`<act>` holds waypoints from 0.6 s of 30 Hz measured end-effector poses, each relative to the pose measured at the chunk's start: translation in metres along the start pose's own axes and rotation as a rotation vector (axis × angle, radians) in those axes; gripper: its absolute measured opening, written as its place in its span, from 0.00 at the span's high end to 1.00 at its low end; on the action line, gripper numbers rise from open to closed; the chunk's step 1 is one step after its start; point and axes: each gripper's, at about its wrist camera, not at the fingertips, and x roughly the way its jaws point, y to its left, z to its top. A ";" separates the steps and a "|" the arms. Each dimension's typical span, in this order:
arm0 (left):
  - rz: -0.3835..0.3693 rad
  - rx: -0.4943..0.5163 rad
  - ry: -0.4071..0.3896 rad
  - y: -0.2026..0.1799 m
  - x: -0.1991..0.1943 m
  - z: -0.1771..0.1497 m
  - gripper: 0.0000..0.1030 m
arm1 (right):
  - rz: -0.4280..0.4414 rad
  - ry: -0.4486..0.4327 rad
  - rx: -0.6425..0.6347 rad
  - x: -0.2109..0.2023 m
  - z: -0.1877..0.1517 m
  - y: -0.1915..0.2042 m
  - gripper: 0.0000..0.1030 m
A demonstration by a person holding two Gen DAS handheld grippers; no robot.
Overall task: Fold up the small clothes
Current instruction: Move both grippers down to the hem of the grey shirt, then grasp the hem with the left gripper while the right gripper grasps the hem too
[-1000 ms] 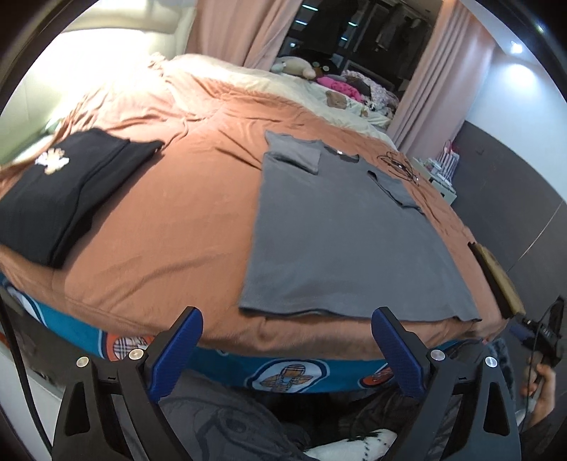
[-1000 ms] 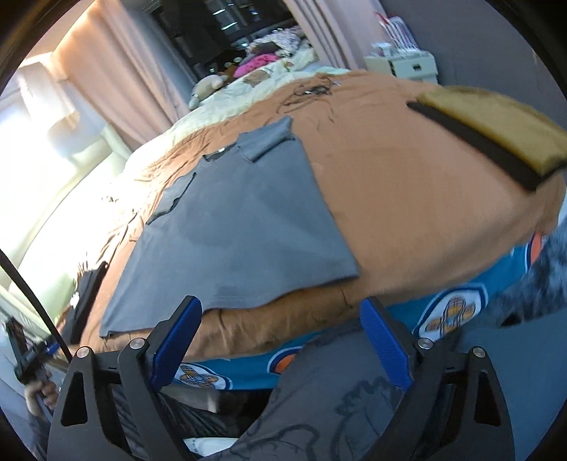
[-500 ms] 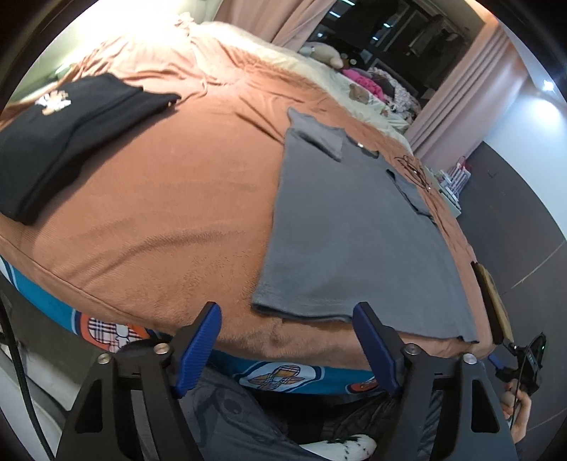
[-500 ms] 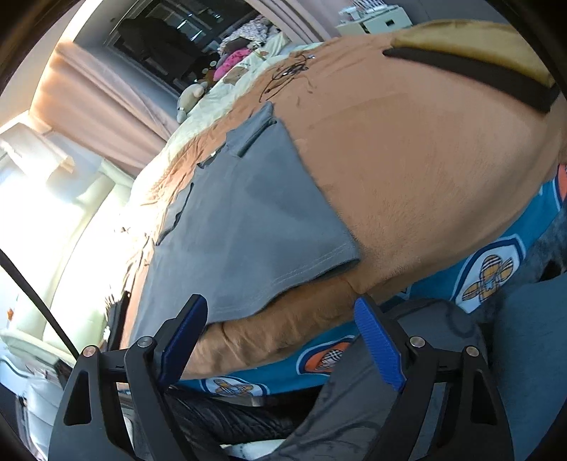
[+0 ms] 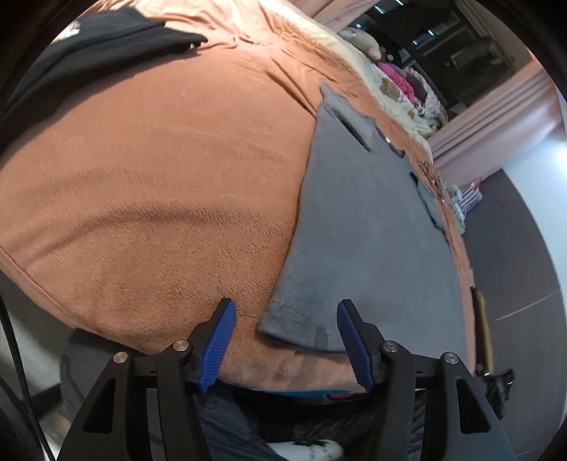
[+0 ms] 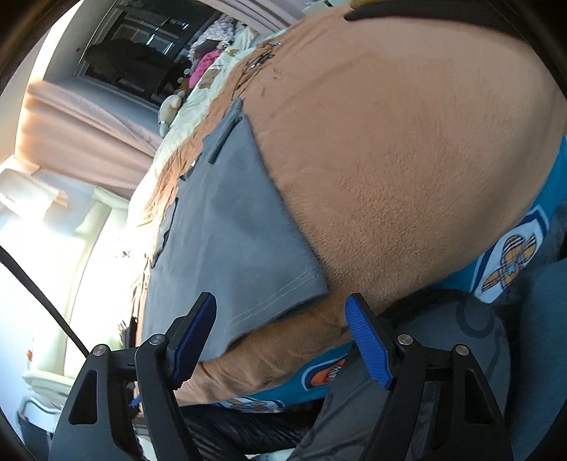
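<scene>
Grey cotton, a small T-shirt (image 5: 368, 227), lies spread flat on the brown fleece blanket (image 5: 149, 184) that covers the bed, its hem along the near edge of the mattress and its sleeves folded in at the far end. Both views show the same shirt (image 6: 226, 230) from opposite bottom corners.

At the left hem corner, the left gripper (image 5: 285, 349) has its 2 blue-padded fingers (image 5: 218, 345) spread but narrowing. That corner sits in the gap between them, and neither pad presses on the cloth.

At the right hem corner, the right gripper (image 6: 281, 340) also has its fingers (image 6: 368, 344) apart and drawing together. The stitched hem and the blanket edge lie between the pads, untouched by either as far as the view shows.

Below the blanket (image 6: 407, 159) runs a teal sheet with printed badges (image 6: 510, 259). A folded black garment (image 5: 81, 53) rests well apart from the shirt, at the far left of the bed. Soft toys and a pink heap (image 5: 393, 76) lie beyond the shirt, towards the pink curtains (image 5: 496, 117). A tan cushion with a black band (image 6: 425, 14) is on the bed's right side.
</scene>
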 end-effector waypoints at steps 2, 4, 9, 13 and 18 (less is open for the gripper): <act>-0.040 -0.035 0.015 0.003 0.001 -0.001 0.41 | 0.015 0.011 0.018 0.006 -0.003 -0.002 0.28; -0.096 -0.083 0.031 0.008 0.001 -0.003 0.41 | 0.032 0.022 0.031 0.010 -0.006 -0.002 0.28; -0.198 -0.145 0.061 0.008 0.000 -0.010 0.41 | 0.054 0.034 0.048 0.013 -0.011 -0.006 0.28; -0.252 -0.157 0.042 0.004 -0.001 -0.012 0.41 | 0.104 0.013 0.068 0.006 -0.010 -0.012 0.28; -0.326 -0.191 -0.020 -0.001 -0.006 -0.009 0.41 | 0.172 -0.023 0.065 -0.006 -0.010 -0.015 0.28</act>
